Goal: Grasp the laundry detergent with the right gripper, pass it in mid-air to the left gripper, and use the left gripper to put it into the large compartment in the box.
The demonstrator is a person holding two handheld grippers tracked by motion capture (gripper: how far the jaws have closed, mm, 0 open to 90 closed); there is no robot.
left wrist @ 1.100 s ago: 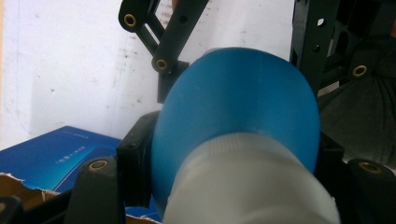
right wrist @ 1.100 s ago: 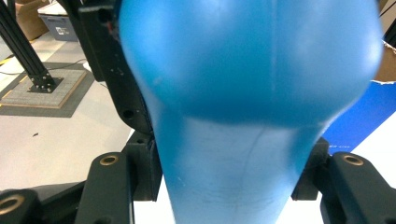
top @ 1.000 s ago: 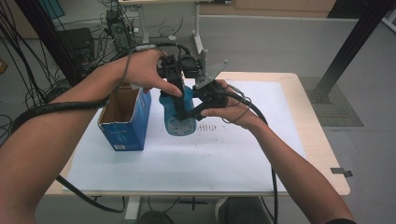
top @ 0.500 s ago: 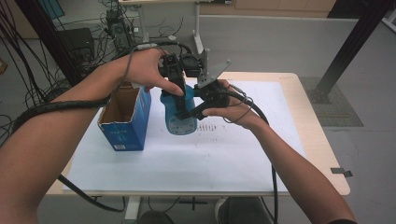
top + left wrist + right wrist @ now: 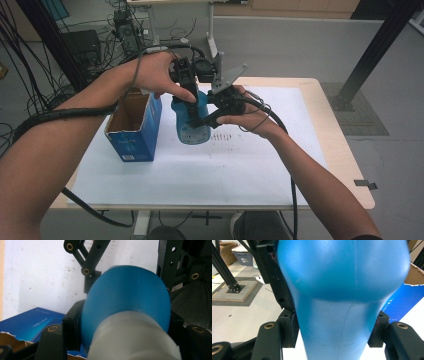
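Observation:
A blue plastic bottle (image 5: 191,125) with a white cap end (image 5: 132,340) is held between both grippers over the white sheet, just right of the box. My left gripper (image 5: 187,98) comes from above and is shut on the bottle (image 5: 127,297) near its white top, with a pad pressed on each side. From the right, my right gripper (image 5: 202,120) is shut on the bottle's narrower waist (image 5: 337,322), and its pads (image 5: 289,330) press the blue wall. I cannot tell whether the bottle's base touches the sheet.
An open blue cardboard box (image 5: 131,129) with a torn rim stands on the table left of the bottle. A white paper sheet (image 5: 200,175) covers most of the wooden tabletop (image 5: 340,150). Cables and stands crowd the floor beyond the far edge.

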